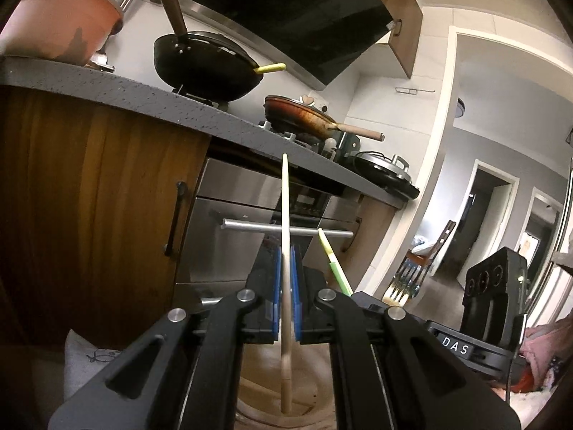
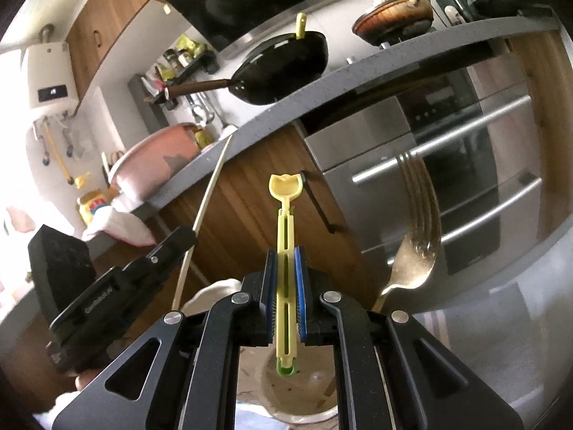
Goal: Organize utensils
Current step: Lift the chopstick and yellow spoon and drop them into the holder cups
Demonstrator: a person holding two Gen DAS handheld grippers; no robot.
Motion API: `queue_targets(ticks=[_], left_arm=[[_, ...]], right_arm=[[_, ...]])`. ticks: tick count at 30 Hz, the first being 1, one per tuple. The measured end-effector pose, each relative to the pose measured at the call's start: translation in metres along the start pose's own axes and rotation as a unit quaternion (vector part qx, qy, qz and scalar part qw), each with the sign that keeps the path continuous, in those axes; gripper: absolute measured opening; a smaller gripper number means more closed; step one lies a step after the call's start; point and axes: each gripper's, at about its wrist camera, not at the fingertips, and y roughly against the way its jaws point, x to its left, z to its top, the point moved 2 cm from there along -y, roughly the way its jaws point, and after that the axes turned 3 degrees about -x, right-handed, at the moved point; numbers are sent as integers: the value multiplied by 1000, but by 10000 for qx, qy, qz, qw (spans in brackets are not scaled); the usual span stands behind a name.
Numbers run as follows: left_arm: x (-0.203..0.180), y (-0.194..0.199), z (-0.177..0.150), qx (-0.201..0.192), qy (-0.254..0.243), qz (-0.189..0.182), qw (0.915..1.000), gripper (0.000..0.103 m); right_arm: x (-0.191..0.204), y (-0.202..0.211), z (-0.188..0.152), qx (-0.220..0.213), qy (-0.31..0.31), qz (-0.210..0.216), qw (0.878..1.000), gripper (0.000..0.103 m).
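My left gripper is shut on a thin wooden utensil that stands upright between its blue pads, lower end over a round holder beneath. My right gripper is shut on a yellow-green plastic utensil, held upright over a cup-like holder. A metal fork stands in that holder at the right. In the left wrist view the plastic utensil, the fork and the right gripper's body show at the right. The left gripper's body and wooden utensil show at left.
A grey countertop carries a black wok, a frying pan, a lidded pan and a pink basin. Below are a wooden cabinet and a steel oven with bar handles. A doorway opens at right.
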Motion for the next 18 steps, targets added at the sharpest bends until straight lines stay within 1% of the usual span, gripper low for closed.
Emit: queue_targets(ticks=[6,10,15,18], left_arm=[[-5,1,-8,-97,-217,54,9997,5],[-9,1,-15,-30,-440,107,9990,5],[-12,8,-20,53,-576,109,9983,5],[-14,12,-25,163,-729,183,9970,5]], right_arm=[[2,-6,-10,56,276,-167,9995,11],[3,-3,-17,69,480,-262,9985,11],[1,5,-22,80,580,-332,9977,11],[3,11,-25,80,687,-366,9969,11]])
